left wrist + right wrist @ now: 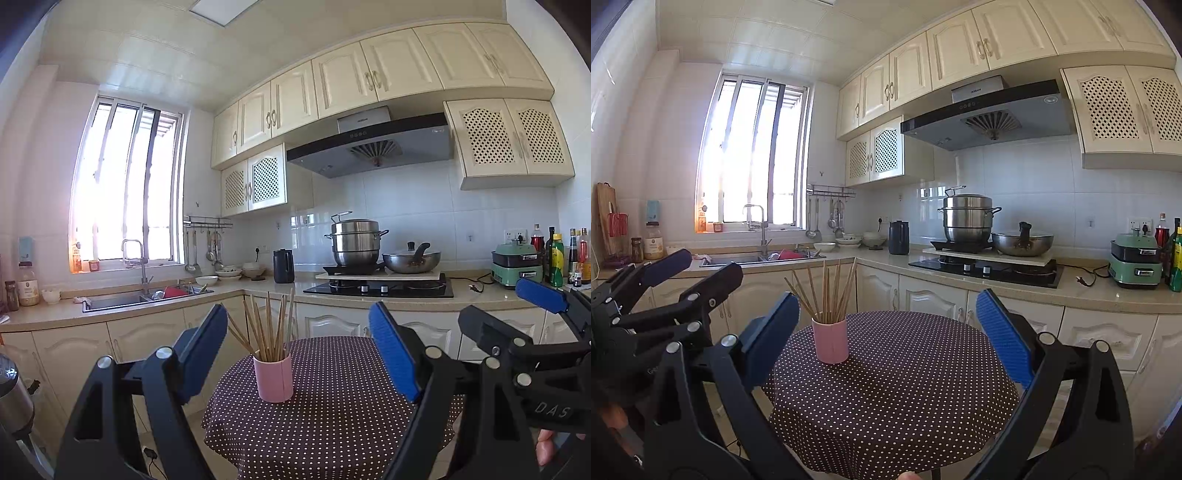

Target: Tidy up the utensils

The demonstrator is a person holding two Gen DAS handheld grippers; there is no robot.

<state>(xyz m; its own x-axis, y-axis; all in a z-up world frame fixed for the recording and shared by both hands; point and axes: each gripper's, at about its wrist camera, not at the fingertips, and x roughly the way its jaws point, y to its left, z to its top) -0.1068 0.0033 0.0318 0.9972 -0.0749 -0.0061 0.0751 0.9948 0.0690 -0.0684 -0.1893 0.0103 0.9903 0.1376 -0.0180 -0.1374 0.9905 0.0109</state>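
two sets of tongs hang level over the near edge of a small round table (332, 406) covered in a dark polka-dot cloth, and both stand wide apart with nothing between their blue pads. the left tongs (299, 350) frame a pink cup (273, 376) that stands upright on the cloth, ahead of them and nearer their left pad. a bunch of wooden chopsticks (269, 325) stands in the cup, fanned outward at the tops. the right tongs (886, 332) see the same cup ahead and toward their left pad, apart from it. each pair shows at the edge of the other's view, side by side and not touching. beyond the table, well ahead of both tongs, runs a kitchen counter with a sink (122, 301) and a stove (380, 288) carrying a steel pot (356, 243) and a wok (412, 260).
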